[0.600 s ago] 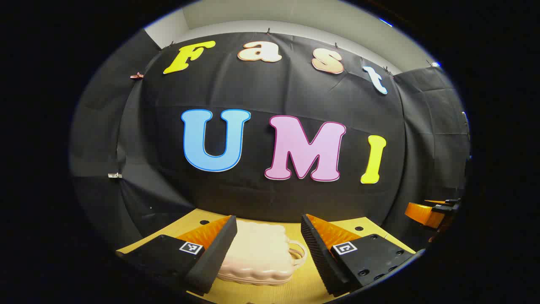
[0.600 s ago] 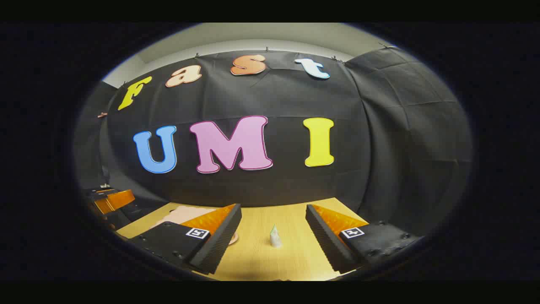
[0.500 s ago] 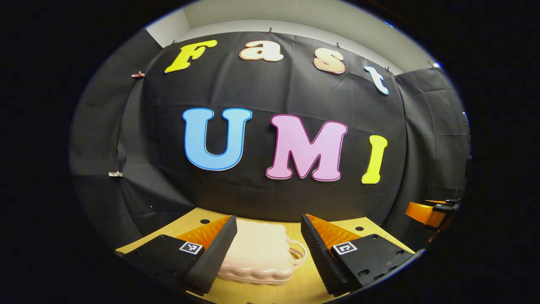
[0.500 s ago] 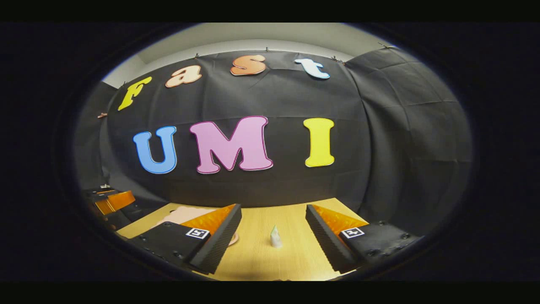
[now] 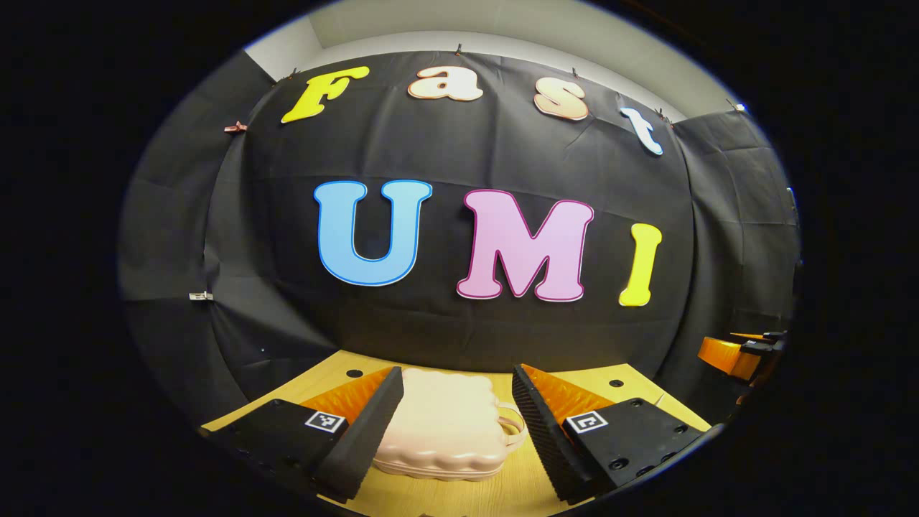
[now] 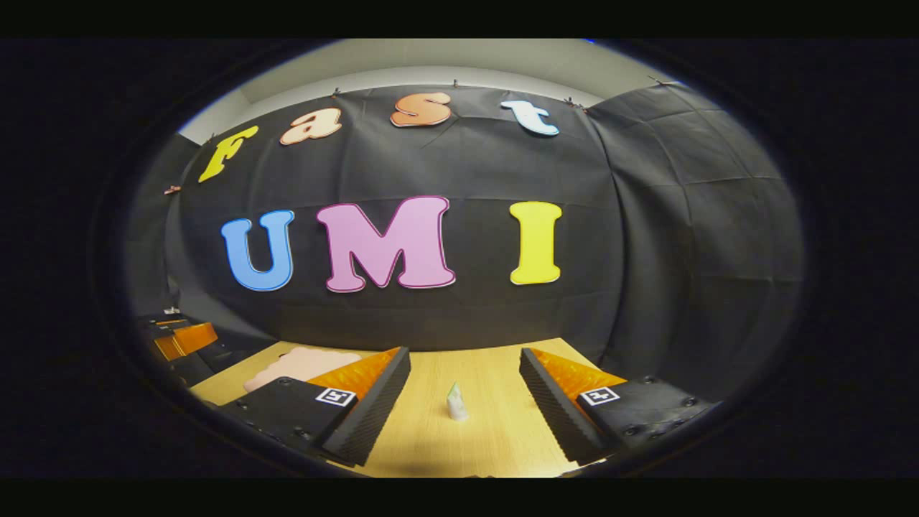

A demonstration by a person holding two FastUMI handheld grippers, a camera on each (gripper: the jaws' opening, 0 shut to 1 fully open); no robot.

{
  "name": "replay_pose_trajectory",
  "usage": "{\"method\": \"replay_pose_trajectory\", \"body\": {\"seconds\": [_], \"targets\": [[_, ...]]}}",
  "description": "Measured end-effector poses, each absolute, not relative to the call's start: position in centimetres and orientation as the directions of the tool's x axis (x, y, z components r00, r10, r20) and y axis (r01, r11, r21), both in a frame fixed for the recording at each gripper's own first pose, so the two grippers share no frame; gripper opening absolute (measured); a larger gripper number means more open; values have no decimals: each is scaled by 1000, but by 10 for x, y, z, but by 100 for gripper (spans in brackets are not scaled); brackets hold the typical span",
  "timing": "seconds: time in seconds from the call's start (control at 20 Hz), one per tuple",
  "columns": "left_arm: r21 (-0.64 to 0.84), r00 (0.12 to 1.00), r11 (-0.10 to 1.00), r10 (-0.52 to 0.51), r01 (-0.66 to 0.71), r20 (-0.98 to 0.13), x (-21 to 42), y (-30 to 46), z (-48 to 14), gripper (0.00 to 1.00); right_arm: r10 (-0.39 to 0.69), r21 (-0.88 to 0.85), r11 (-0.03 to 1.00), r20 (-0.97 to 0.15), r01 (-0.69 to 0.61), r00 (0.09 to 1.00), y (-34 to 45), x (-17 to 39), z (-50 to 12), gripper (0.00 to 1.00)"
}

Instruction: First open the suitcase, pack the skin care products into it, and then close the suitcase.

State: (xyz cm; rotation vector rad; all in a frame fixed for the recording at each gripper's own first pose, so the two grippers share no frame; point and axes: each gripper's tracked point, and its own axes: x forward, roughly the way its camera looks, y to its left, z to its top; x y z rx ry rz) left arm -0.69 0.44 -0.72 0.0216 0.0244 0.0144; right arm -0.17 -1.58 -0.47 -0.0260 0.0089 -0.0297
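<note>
Slightly nearer, closed suitcase (image 5: 449,427)

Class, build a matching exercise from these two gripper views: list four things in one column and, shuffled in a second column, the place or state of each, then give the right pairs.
Things
1. suitcase
2. skin care tube
3. left tool
4. table

Places or states
A. stands upright on the table ahead of the right tool
B. wooden, carries both items
C. lies closed, handle toward the right in the left gripper view
D. open, fingers either side of the suitcase without touching it

Pairs: 1-C, 2-A, 3-D, 4-B
</note>
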Motion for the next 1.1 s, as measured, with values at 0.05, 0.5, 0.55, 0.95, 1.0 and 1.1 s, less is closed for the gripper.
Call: {"method": "replay_pose_trajectory", "body": {"seconds": [0.05, 0.5, 0.55, 0.95, 1.0, 1.1], "targets": [[29, 1000, 999, 15, -14, -28, -8, 4, -7, 96, -33, -24, 999, -11, 33, 999, -18, -2, -6, 97], [56, 991, 992, -108, 112, -77, 20, -42, -16, 96, -33, -4, 999, 12, 33, 999, -27, 2, 0, 97], [64, 985, 988, -132, 140, -110, 29, -51, -23, 96, -35, -1, 999, 11, 35, 999, -29, 3, 0, 97], [9, 903, 977, -195, 214, -383, 132, -112, -151, 96, -65, -51, 997, 0, 65, 998, -69, 20, -16, 97], [3, 889, 974, -204, 225, -409, 143, -121, -164, 96, -72, -46, 996, -17, 71, 997, -76, 22, -23, 97], [4, 857, 972, -206, 236, -471, 163, -139, -197, 95, -89, -40, 995, -40, 87, 995, -91, 23, -36, 97]]}}
